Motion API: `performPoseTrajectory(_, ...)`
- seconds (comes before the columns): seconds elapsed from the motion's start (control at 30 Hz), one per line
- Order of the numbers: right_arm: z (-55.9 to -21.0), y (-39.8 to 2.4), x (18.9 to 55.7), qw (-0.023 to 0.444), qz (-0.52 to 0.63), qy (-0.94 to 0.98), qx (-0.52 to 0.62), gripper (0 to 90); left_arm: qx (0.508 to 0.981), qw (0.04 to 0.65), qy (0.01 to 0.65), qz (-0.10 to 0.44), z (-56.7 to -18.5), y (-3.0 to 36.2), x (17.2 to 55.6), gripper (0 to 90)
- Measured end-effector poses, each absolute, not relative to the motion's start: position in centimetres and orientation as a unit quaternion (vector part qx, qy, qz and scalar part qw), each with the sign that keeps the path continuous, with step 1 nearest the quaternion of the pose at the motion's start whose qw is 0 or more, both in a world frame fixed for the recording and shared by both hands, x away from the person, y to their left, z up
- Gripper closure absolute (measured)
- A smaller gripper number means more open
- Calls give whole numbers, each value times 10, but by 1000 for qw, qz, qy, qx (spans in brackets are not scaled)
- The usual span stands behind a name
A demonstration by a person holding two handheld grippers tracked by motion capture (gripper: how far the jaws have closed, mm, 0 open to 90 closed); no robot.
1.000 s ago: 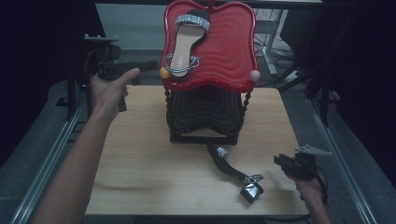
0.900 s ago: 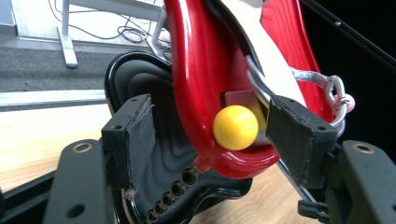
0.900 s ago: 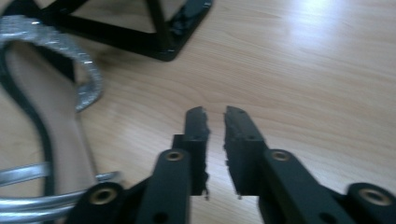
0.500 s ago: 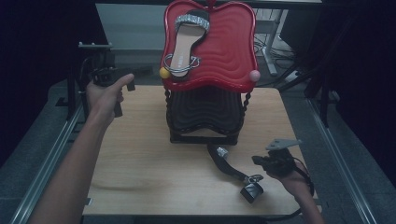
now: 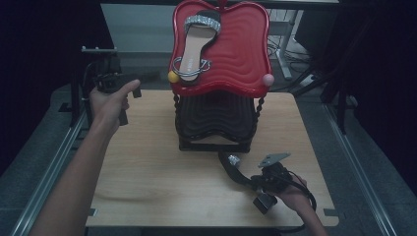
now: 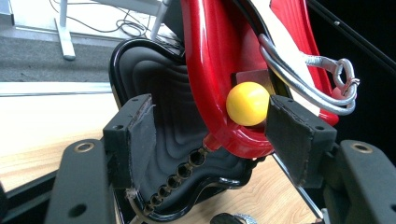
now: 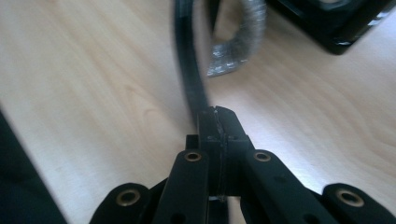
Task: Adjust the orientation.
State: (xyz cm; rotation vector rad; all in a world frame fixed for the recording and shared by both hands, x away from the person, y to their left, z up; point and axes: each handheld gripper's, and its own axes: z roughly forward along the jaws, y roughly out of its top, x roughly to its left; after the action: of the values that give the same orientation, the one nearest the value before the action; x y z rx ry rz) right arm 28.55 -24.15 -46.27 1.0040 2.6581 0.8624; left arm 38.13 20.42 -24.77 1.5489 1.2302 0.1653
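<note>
A pale wooden table (image 5: 147, 167) in a dark room is seen; the black sandal (image 5: 236, 172) is pinched by the right gripper (image 7: 218, 122), its jaws just closed; left gripper (image 6: 210, 126) held wide

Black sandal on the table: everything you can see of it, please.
The black sandal lies on the wooden table just in front of the black lower tray of the shoe stand, apart from its mate on the red tray. It has a thin dark sole and a glittery silver strap near the stand end. The right gripper is shut on the sole's edge at the near end; the right gripper view shows the pads pressed together on the thin black edge, slightly blurred.
</note>
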Motion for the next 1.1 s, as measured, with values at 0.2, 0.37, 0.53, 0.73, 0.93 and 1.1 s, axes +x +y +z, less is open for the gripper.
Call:
performPoseTrajectory(0.2,-462,-240,283,105,283,893,333,900,654,545,521,69,-248,203,381,335)
performPoseTrajectory(0.37,-462,-249,289,104,279,889,347,900,654,544,521,69,-247,203,382,335)
performPoseTrajectory(0.53,-462,-244,284,104,279,892,339,900,656,543,520,69,-247,201,382,336)
performPoseTrajectory(0.73,-461,-240,279,114,278,894,332,900,656,543,520,72,-245,201,381,335)
performPoseTrajectory(0.93,-458,-231,273,115,281,898,318,900,654,542,522,74,-244,202,379,336)
performPoseTrajectory(1.1,-462,-216,266,111,274,908,297,900,654,541,524,74,-247,204,378,333)
